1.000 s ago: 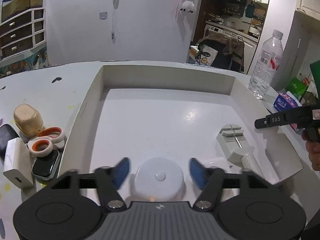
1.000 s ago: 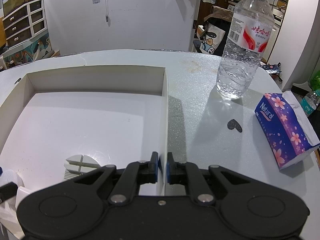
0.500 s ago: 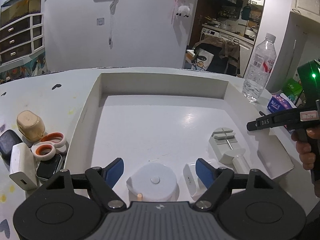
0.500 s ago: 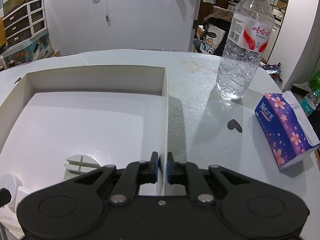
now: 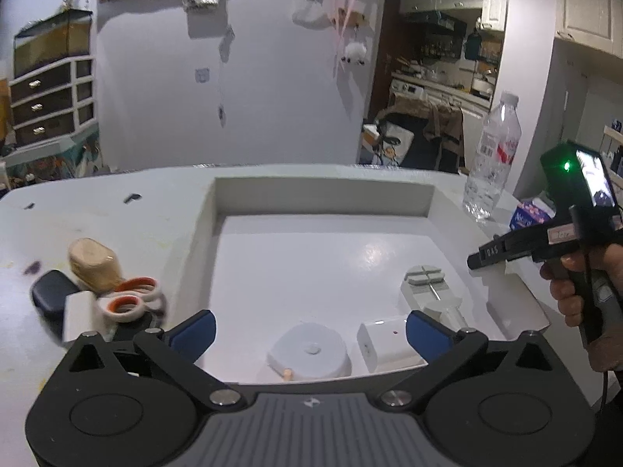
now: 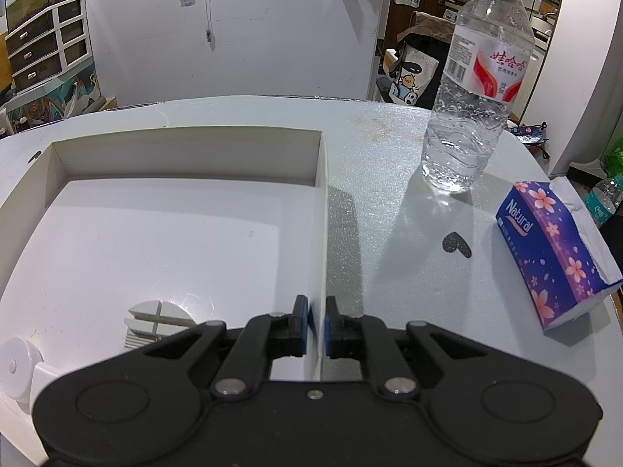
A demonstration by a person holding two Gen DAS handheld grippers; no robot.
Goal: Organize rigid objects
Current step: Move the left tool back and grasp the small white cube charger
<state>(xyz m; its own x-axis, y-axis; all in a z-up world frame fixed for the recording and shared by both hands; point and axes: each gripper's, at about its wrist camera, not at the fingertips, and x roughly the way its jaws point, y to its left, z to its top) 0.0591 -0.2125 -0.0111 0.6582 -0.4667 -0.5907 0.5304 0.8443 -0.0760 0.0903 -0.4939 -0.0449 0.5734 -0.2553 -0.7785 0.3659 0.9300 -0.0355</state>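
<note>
Left gripper [image 5: 309,329]: we see its jaws spread wide, having just been opening; nothing is pressed between the blue pads. The round white disc lies on the tray floor in the gap between them, untouched.
Right gripper [image 6: 316,325]: we see it clamped on the right wall of the tray, low in the frame's centre, one pad on each side of the thin wall.
Round white disc [image 5: 310,353]: lower centre of the left wrist view, flat on the tray floor.
White block [image 5: 383,344]: just right of the disc, partly behind the right-hand pad.
Ribbed white tool [image 5: 428,284]: further up and right on the tray floor, near the right wall.
White tray [image 5: 323,190]: fills the middle of both views; its walls are low.
Left cluster: outside the tray, at the left edge of the left wrist view, we find orange-handled scissors [image 5: 130,297], a tan container [image 5: 93,262], a black case [image 5: 50,295] and a white box [image 5: 80,317], bunched together and blurred.
Right of tray: a water bottle [image 6: 475,89] stands upright on the table [image 6: 381,210]; a purple tissue pack [image 6: 553,260] lies at the right edge.
Hand [image 5: 576,292]: at the right edge of the left wrist view, wrapped around the right gripper's handle.
</note>
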